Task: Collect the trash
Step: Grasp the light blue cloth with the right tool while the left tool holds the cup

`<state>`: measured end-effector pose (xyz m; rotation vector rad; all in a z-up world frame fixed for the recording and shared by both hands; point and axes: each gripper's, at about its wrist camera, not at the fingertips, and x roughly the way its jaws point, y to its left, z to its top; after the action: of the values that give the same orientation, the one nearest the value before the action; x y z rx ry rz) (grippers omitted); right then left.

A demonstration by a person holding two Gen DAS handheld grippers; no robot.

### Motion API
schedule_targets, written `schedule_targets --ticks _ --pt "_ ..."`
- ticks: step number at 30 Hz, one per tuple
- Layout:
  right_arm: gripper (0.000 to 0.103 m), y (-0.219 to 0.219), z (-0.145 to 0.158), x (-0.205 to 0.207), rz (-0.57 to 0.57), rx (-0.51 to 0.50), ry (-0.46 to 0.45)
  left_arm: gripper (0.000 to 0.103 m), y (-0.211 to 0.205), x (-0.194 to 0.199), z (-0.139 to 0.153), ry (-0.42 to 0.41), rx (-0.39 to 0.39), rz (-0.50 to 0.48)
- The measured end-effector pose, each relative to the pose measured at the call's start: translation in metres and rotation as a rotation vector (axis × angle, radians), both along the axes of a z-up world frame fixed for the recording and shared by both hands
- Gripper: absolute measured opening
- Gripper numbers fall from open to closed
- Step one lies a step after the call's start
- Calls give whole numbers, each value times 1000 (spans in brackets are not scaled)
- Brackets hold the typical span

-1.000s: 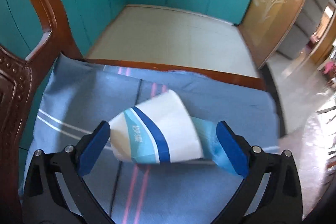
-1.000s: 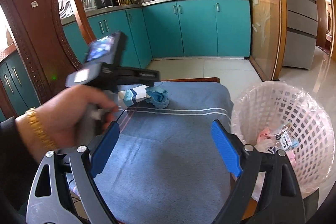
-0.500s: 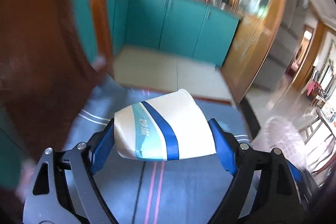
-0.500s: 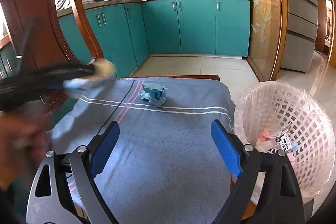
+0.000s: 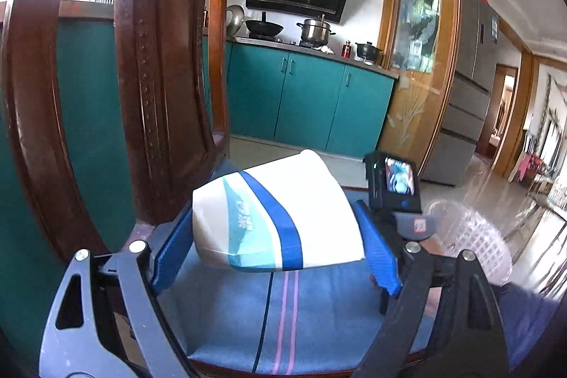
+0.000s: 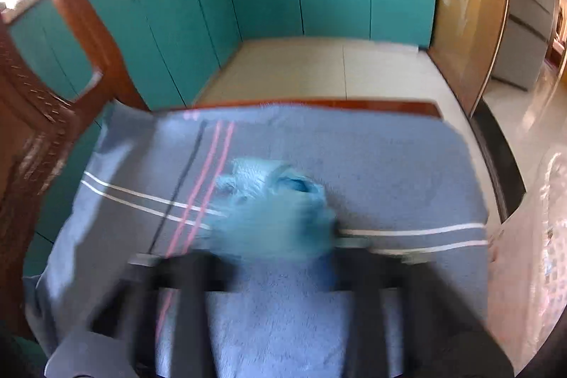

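Cup [image 5: 283, 218] (one, paper) pinched by left gripper [image 5: 276, 250] fingers, right gripper [image 6: 273, 254] fingers pressed on one blue wad [image 6: 269, 201], blurred.

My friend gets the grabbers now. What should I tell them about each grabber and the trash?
Left gripper: clamped on the paper cup, lifted off the blue cloth.
Right gripper: jaws have just been closing at the crumpled blue wrapper; the picture is blurred, so check the grip.
White basket: to the right of the table.
Done: cup picked up.
Left: drop the cup into the basket, then the wrapper.
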<state>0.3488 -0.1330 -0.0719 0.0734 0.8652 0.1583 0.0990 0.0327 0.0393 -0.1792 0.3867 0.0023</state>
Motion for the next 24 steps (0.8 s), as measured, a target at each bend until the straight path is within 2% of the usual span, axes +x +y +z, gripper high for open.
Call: schedule_targets --ticks 2,4,7,11,14,17,20,24 --pt "9 -4 8 -13 2 28 -36 86 3 1 0 3 2 -8" --pt "9 -10 27 -41 17 33 -110 86 4 4 -2 8 2 -13" --pt "9 -19 58 -100 69 4 -212 86 8 4 -7 34 -10 -27" --pt "9 -36 83 -173 103 -5 -261 86 -5 6 -11 62 11 -65" --pt "9 -43 85 -214 112 19 -276 86 -17 7 -16 78 34 -85" --pt "9 -46 75 -232 109 35 -275 86 -26 3 -24 94 47 -100" --pt "9 -45 71 -233 125 20 -272 86 -34 1 -27 98 79 -101" --pt "9 -54 73 -234 112 58 -263 86 -35 3 -30 102 84 -88"
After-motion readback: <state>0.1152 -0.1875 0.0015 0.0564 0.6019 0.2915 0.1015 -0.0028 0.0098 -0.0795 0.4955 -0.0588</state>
